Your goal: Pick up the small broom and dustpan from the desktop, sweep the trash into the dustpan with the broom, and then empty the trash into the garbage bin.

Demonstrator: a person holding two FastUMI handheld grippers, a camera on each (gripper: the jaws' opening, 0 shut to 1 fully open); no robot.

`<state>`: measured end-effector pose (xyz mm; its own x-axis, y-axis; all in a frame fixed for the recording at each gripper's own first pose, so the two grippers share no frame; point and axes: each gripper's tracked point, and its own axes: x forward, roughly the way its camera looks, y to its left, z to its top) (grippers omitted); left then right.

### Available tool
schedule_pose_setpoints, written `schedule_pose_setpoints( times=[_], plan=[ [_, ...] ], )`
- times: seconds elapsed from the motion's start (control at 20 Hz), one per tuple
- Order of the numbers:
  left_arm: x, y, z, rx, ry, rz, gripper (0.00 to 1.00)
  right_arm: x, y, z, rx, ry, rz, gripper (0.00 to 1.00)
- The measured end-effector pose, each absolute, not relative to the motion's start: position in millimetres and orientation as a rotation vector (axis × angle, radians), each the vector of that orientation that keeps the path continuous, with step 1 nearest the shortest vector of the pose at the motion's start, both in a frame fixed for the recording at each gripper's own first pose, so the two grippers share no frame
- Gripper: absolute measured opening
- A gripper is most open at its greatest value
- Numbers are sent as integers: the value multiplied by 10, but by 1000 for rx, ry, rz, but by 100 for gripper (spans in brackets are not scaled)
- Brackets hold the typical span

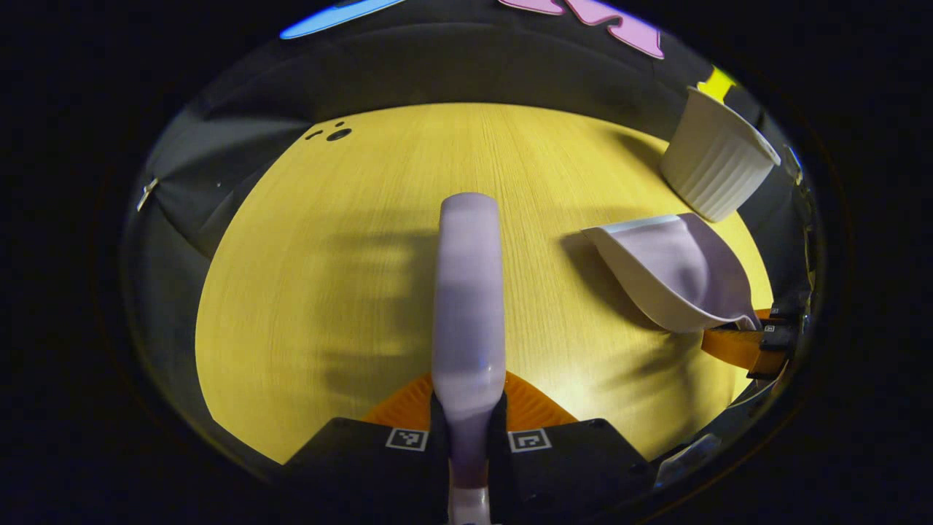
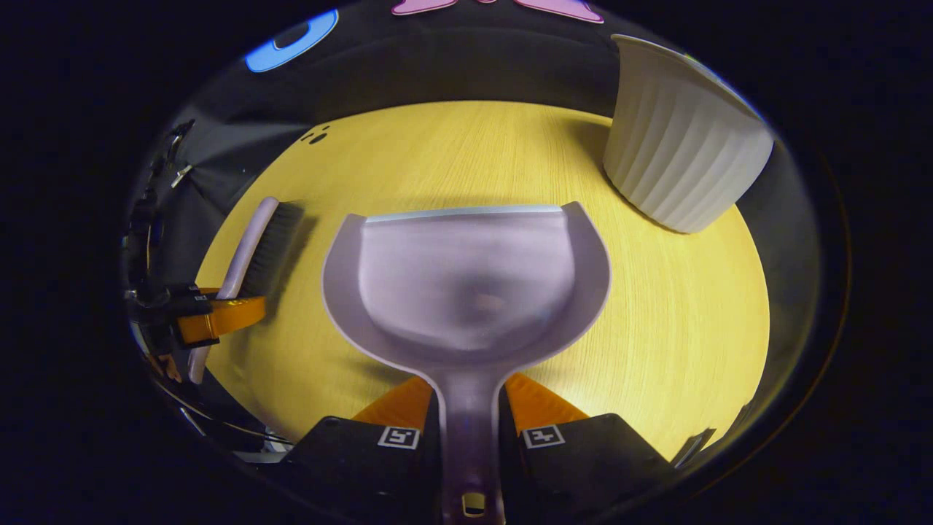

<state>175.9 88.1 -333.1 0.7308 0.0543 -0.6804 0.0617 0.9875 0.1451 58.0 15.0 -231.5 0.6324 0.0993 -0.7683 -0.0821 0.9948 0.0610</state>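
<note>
One broom [image 1: 468, 292] is clamped by its handle between the left gripper [image 1: 467, 426] fingers, above the desk [image 1: 328, 292]. One dustpan [image 2: 466, 281] is clamped by its handle in the right gripper [image 2: 470, 423], with one ribbed bin [image 2: 681, 146] at the far right.

We see the left gripper [image 1: 469, 408] as two dark, blocky finger mounts, each carrying a small square black-and-white marker [image 1: 406, 438] on its upper face. Ahead of the mounts, its fingers [image 1: 408, 405] flare into wedge shapes with fine ribbing across the surface. The right gripper [image 2: 470, 397] is built the same way, with a square marker [image 2: 543, 436] on each mount and ribbed, wedge-shaped fingers [image 2: 536, 401]. In the right gripper view, we make out the left gripper's black bracket [image 2: 178, 300] farther off, with thin dark cables [image 2: 157, 182] behind it.
</note>
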Motion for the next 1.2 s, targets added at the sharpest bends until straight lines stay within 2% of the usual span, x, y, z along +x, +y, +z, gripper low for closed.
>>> schedule_pose_setpoints(
  times=[0.05,0.15,0.2,0.25,0.3,0.35,0.4,0.45,0.5,0.55,0.6,0.7,0.75,0.9,1.2],
  plan=[
    [1759,892,-3316,180,766,-2,26,594,146,-2348,14,891,94,36],
    [1750,899,-3284,219,788,5,26,600,206,-2408,-11,884,86,37],
    [1748,915,-3268,239,794,18,26,575,224,-2429,-13,883,84,32],
    [1754,925,-3308,257,791,30,26,578,242,-2433,-8,883,81,37],
    [1762,918,-3323,258,789,36,28,542,240,-2464,-2,892,87,38],
    [1756,892,-3345,243,794,36,28,504,270,-2496,8,908,97,33],
    [1756,900,-3346,229,795,40,30,504,302,-2516,22,917,105,34],
    [1760,912,-3340,225,792,45,31,499,314,-2521,29,919,107,40],
    [1753,910,-3344,218,792,40,36,509,320,-2492,34,913,109,51],
    [1724,895,-3299,213,779,32,48,513,349,-2464,41,904,116,52],
    [1695,879,-3231,206,759,24,59,515,372,-2408,53,891,118,58],
    [1630,831,-3049,174,708,8,83,539,359,-2291,73,852,106,100],
    [1615,800,-2995,156,686,0,95,534,341,-2221,76,836,93,99],
    [1400,798,-2622,140,578,10,96,470,279,-1874,72,737,75,99],
    [786,587,-1643,107,222,-18,97,248,226,-955,28,439,52,100]
  ],
)
